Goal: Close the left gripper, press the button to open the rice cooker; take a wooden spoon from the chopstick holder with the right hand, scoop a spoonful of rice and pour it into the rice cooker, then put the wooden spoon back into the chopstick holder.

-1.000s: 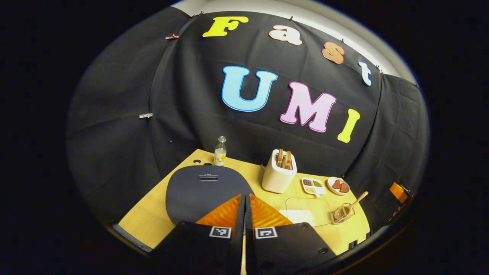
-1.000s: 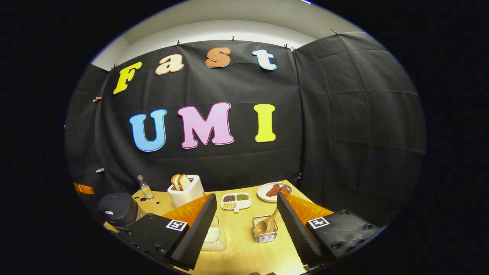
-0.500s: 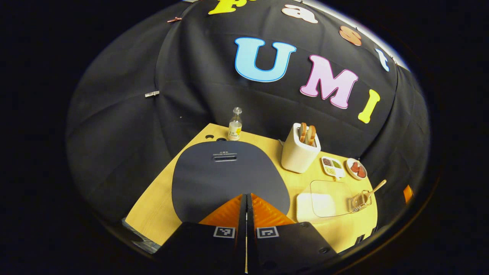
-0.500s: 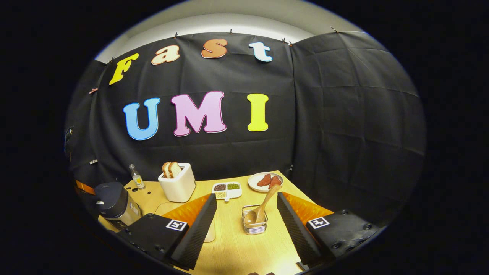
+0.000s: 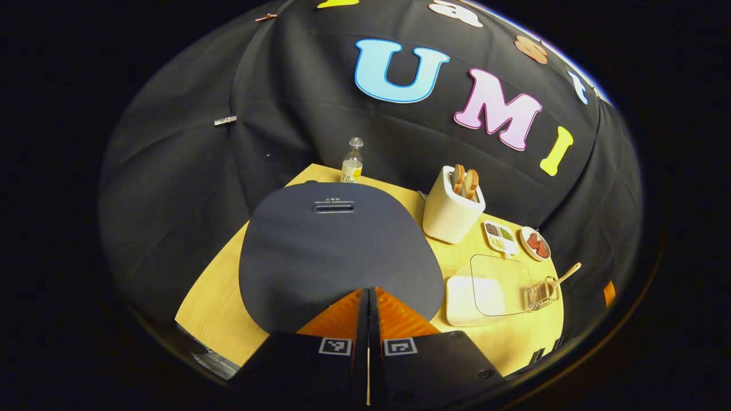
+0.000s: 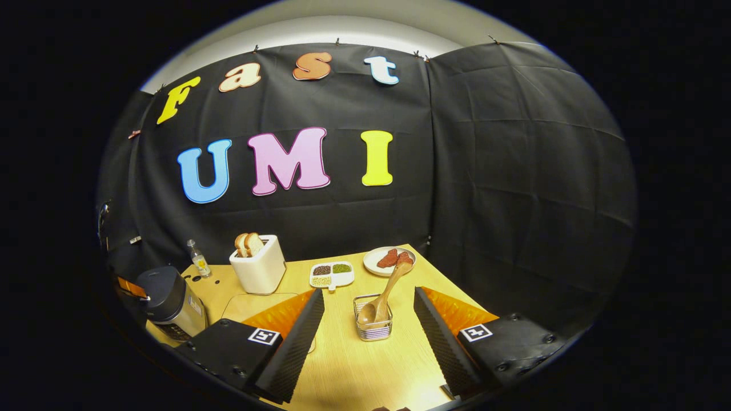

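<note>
Since the button must be pushed first, left tongs (image 5: 367, 297) are clenched into one blunt tip, poised over the rice cooker (image 5: 337, 245) lid's near edge at the tabletop's (image 6: 365, 365) left end. Right tongs (image 6: 368, 311) hang released, angled down toward the chopstick holder (image 6: 372, 328), flanking the leaning wooden spoon (image 6: 384, 295) without touching, ready to grab.

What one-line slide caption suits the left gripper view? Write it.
Shut left claw poised over the closed rice cooker, with toaster and wooden spoon beyond.
</note>
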Demonstrator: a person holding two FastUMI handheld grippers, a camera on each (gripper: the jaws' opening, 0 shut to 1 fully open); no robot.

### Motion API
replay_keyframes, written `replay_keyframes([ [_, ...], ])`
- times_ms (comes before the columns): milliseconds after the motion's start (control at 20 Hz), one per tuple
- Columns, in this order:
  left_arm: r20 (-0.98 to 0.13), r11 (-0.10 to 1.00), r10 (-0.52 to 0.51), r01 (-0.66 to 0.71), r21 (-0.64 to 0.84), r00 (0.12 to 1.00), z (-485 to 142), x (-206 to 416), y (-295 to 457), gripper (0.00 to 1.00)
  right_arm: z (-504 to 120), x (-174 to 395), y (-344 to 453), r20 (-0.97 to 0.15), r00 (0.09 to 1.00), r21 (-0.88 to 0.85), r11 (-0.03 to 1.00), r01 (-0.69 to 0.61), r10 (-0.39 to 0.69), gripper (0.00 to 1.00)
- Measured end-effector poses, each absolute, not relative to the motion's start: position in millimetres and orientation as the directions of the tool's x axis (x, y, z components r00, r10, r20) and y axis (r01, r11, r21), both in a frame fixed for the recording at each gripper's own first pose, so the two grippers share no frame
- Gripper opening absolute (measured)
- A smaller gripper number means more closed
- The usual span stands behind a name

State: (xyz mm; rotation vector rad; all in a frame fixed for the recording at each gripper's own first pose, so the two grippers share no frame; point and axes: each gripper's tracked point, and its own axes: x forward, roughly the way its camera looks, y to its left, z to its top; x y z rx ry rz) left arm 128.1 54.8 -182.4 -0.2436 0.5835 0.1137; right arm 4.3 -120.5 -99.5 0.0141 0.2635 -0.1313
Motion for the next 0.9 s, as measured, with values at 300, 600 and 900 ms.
replay_keyframes([
  [300,-0.533,0.935,0.005,-0.193,-0.299,0.846,-187.9,124.5,56.0,0.07,-110.2,2.4,-112.7,-0.286,0.954,-0.022,0.996,0.091,-0.094,0.98],
  [600,-0.464,0.944,0.097,-0.229,-0.237,0.881,-155.7,127.3,58.3,0.07,-119.1,9.1,-117.0,-0.309,0.949,0.004,0.997,0.076,-0.071,0.98],
  [900,-0.133,0.950,0.251,-0.270,-0.155,0.959,-16.9,122.5,64.8,0.06,-110.3,30.7,-129.0,-0.284,0.957,0.007,0.998,0.060,-0.056,0.98],
])
